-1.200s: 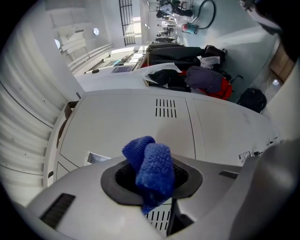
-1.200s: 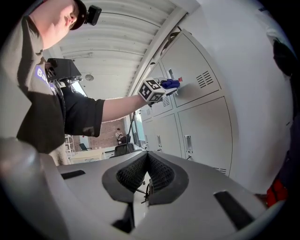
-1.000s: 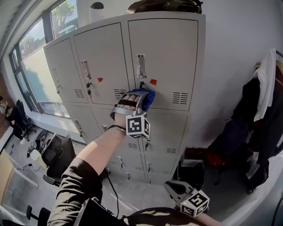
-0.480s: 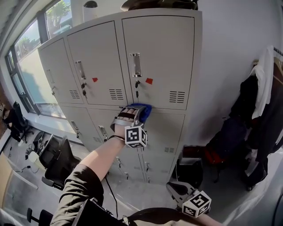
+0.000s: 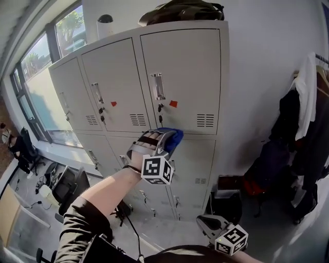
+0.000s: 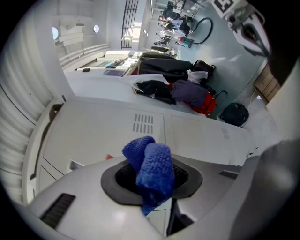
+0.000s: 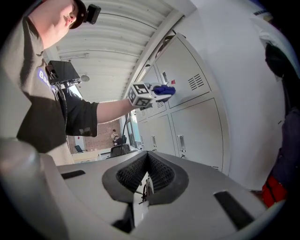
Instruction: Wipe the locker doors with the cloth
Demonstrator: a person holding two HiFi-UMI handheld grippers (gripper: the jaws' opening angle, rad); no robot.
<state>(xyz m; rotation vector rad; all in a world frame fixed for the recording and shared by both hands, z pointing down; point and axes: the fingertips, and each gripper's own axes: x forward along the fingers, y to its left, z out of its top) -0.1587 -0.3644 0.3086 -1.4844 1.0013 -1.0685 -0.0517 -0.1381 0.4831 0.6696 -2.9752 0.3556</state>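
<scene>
Head view: the cloth (image 5: 174, 136) was clamped in the left gripper (image 5: 164, 139) against the shut locker doors (image 5: 182, 67), at the upper right door's bottom edge; the right gripper (image 5: 209, 224) was held low, closed, empty.

Hidden in the head view behind the left gripper (image 5: 164, 138): most of the cloth (image 5: 176, 137), with only a blue edge in sight; impossible to tell there if touching the locker door (image 5: 198, 154) or just before it. Cut off by the top edge: the dark bag (image 5: 180, 9); by the right edge: the hanging clothes (image 5: 308, 128). Too small to name: a thin thing (image 7: 144, 187) in the slit under the closed jaws of the right gripper (image 7: 147, 157).
</scene>
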